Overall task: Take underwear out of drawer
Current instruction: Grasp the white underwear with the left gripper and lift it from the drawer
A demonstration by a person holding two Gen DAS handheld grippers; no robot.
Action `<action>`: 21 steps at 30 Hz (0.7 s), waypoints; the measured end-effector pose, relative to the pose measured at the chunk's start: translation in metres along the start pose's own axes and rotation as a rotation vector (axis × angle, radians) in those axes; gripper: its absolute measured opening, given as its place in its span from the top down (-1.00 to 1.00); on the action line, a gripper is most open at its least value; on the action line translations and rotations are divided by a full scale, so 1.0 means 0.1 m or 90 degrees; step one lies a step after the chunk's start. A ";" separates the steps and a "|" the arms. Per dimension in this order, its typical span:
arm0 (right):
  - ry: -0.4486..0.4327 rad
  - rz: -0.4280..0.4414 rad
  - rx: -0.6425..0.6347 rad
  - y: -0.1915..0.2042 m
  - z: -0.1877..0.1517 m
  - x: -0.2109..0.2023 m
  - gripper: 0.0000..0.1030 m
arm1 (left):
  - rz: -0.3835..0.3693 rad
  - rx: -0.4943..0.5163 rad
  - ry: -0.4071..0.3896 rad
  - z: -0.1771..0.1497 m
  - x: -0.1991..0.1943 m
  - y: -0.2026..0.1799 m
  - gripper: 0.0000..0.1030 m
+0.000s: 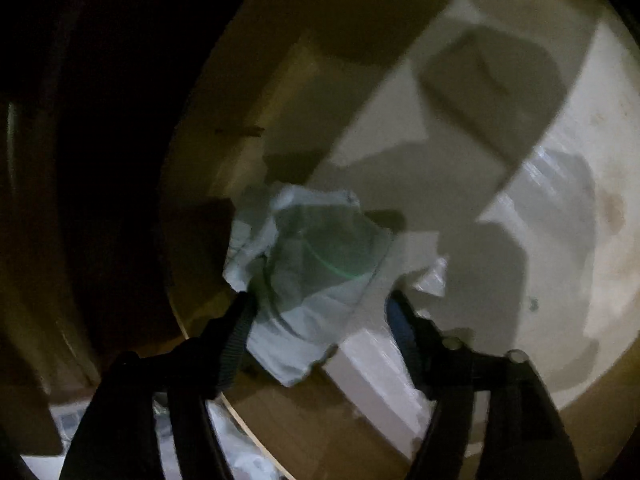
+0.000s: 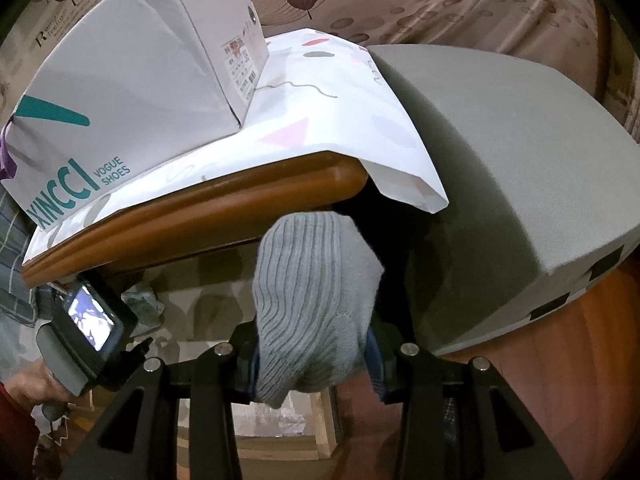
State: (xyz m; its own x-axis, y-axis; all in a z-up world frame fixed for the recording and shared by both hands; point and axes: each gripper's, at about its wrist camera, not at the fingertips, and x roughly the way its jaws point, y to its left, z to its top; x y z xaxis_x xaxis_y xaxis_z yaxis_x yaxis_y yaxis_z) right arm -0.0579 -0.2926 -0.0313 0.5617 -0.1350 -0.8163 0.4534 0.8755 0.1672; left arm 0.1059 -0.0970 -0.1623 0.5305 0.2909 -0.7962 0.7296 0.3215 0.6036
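In the dim left wrist view a crumpled pale blue-grey piece of underwear (image 1: 316,264) lies inside the drawer (image 1: 460,152), against its wooden side wall. My left gripper (image 1: 320,308) stands open around the cloth's near end. The left finger (image 1: 236,332) touches the cloth; the right finger (image 1: 404,320) is apart from it. In the right wrist view my right gripper (image 2: 312,364) is shut on a grey ribbed knit garment (image 2: 316,288), which it holds up in front of the bedside table (image 2: 192,208). The open drawer (image 2: 324,420) shows below it.
A white shoe box (image 2: 132,80) stands on patterned paper (image 2: 320,120) on the table top. A grey padded block (image 2: 500,184) lies to the right. The left gripper's body with its small screen (image 2: 92,320) and a hand (image 2: 32,384) are at the lower left. Clear plastic wrap (image 1: 560,184) lies in the drawer.
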 end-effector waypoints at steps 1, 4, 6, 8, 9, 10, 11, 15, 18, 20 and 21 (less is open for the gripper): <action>0.001 0.000 -0.002 0.01 0.00 0.01 0.20 | 0.004 0.011 -0.002 0.01 0.00 -0.01 -0.39; 0.005 -0.001 -0.009 0.04 -0.02 0.01 0.20 | -0.044 0.000 0.013 0.03 -0.02 0.00 0.14; 0.008 0.001 -0.010 0.05 -0.03 0.01 0.20 | 0.001 0.014 0.028 0.05 -0.02 -0.07 0.38; 0.009 0.003 -0.008 0.05 -0.03 0.01 0.20 | -0.017 0.004 0.042 0.07 -0.04 -0.06 0.42; 0.010 0.005 -0.009 0.06 -0.03 0.00 0.20 | -0.033 -0.003 0.049 0.07 -0.05 -0.05 0.43; 0.010 0.004 -0.009 0.06 -0.03 0.00 0.20 | -0.056 -0.015 0.051 0.07 -0.05 -0.01 0.44; 0.010 0.005 -0.008 0.06 -0.03 0.00 0.20 | -0.078 -0.027 0.054 0.07 -0.09 -0.01 0.44; 0.011 0.013 0.001 0.00 0.00 0.01 0.20 | -0.167 -0.065 0.068 -0.01 -0.20 -0.04 0.45; 0.003 0.013 0.002 -0.02 0.00 -0.04 0.20 | -0.211 -0.084 0.081 -0.05 -0.28 -0.12 0.44; 0.001 0.014 0.007 -0.05 0.01 -0.06 0.20 | -0.237 -0.110 0.093 0.00 -0.32 -0.09 0.41; 0.000 0.014 0.009 -0.04 0.01 -0.06 0.20 | -0.247 -0.127 0.094 -0.02 -0.29 -0.07 0.39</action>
State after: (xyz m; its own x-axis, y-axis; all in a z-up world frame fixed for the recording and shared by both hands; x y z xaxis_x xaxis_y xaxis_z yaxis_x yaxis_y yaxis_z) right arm -0.0626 -0.2961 -0.0270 0.5710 -0.1161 -0.8127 0.4507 0.8717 0.1921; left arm 0.0845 -0.1064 -0.1431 0.1567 0.2361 -0.9590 0.7570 0.5950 0.2702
